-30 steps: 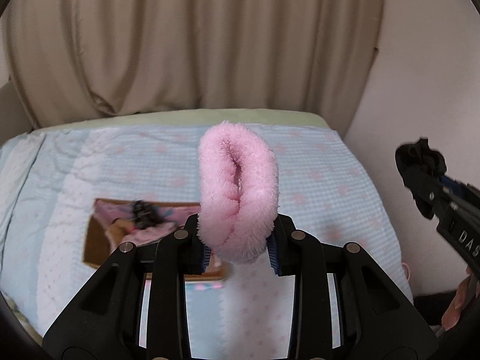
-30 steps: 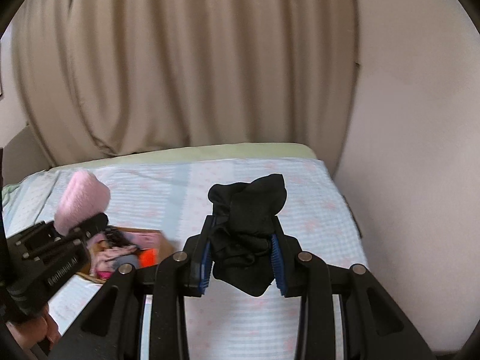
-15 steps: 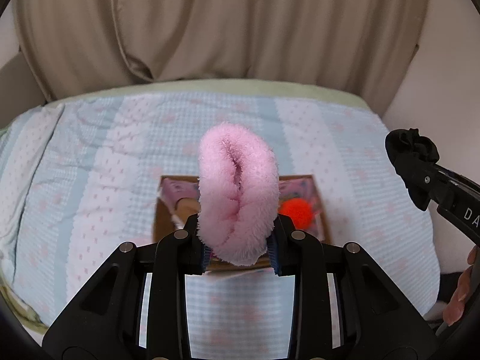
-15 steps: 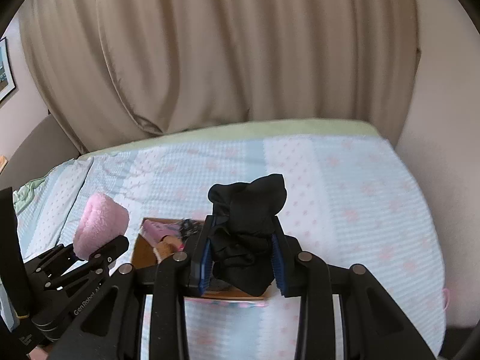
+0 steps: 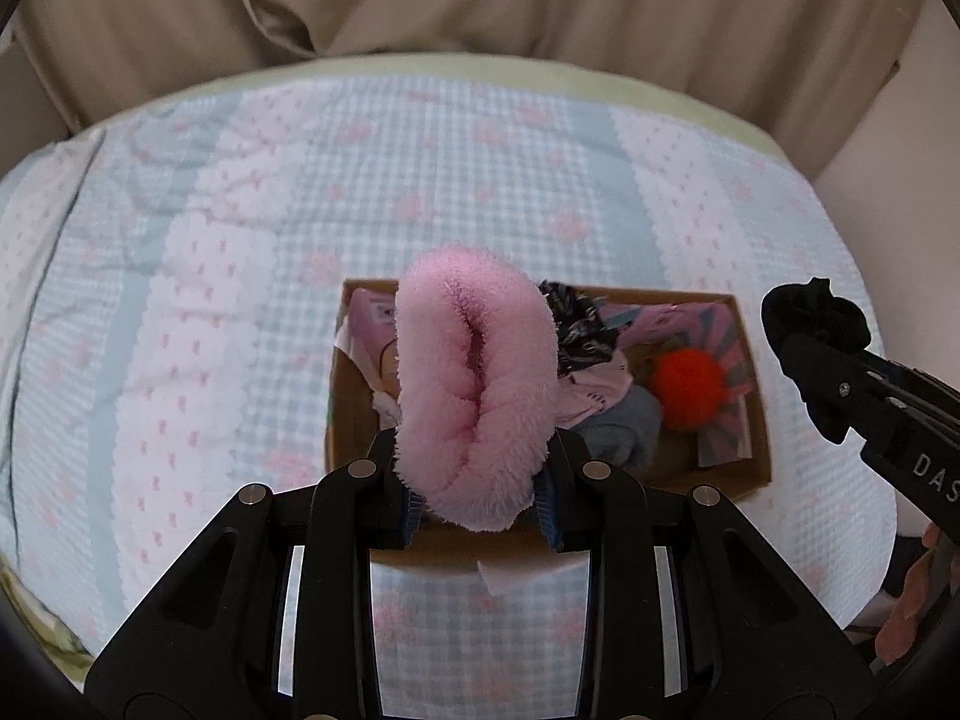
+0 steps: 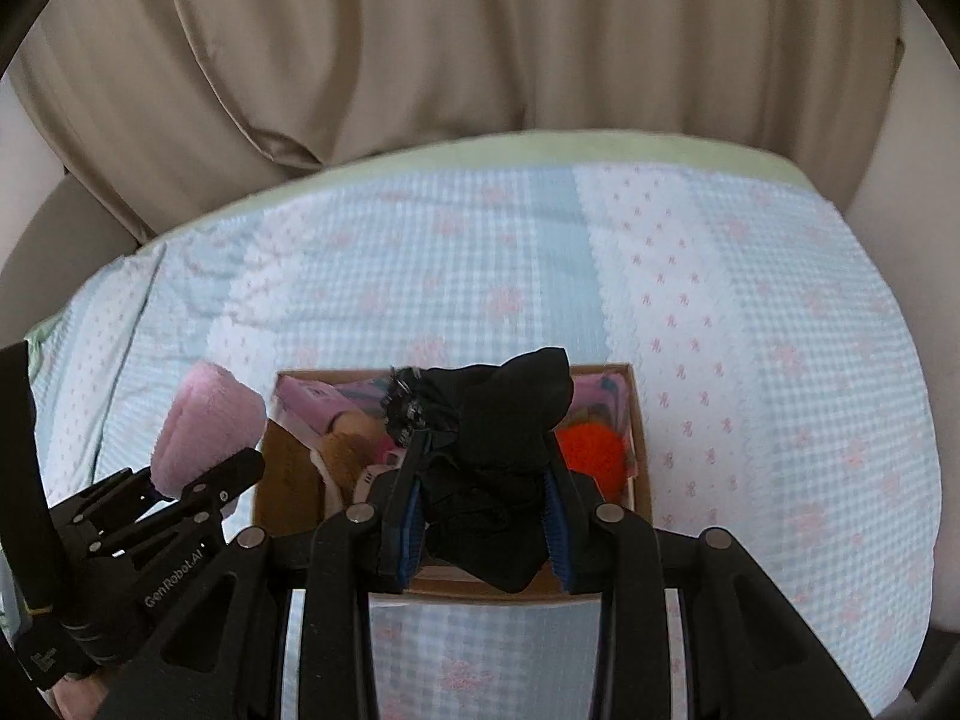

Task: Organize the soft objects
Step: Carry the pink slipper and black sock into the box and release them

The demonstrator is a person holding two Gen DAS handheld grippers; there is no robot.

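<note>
My left gripper (image 5: 480, 495) is shut on a folded pink fluffy sock (image 5: 474, 378), held above the near left part of a cardboard box (image 5: 336, 402) on the bed. From the right wrist view the same sock (image 6: 201, 420) shows at the left, just outside the box's left wall. A crumpled black sock (image 6: 498, 456) is clamped in my right gripper (image 6: 489, 531), over the box (image 6: 639, 456). In the left wrist view that black sock (image 5: 816, 318) sits right of the box. Inside lie an orange pompom (image 5: 687, 378), pink cloth and a dark patterned piece.
The bed carries a light blue and white checked quilt (image 5: 210, 300) with pink motifs. Beige curtains (image 6: 420, 48) hang behind it, and a pale wall stands to the right. A person's hand (image 5: 918, 594) shows at the lower right edge of the left wrist view.
Both grippers have swung down and toward the box, each keeping its sock. The box, earlier off to the left and lower in view, now lies right under both grippers.
</note>
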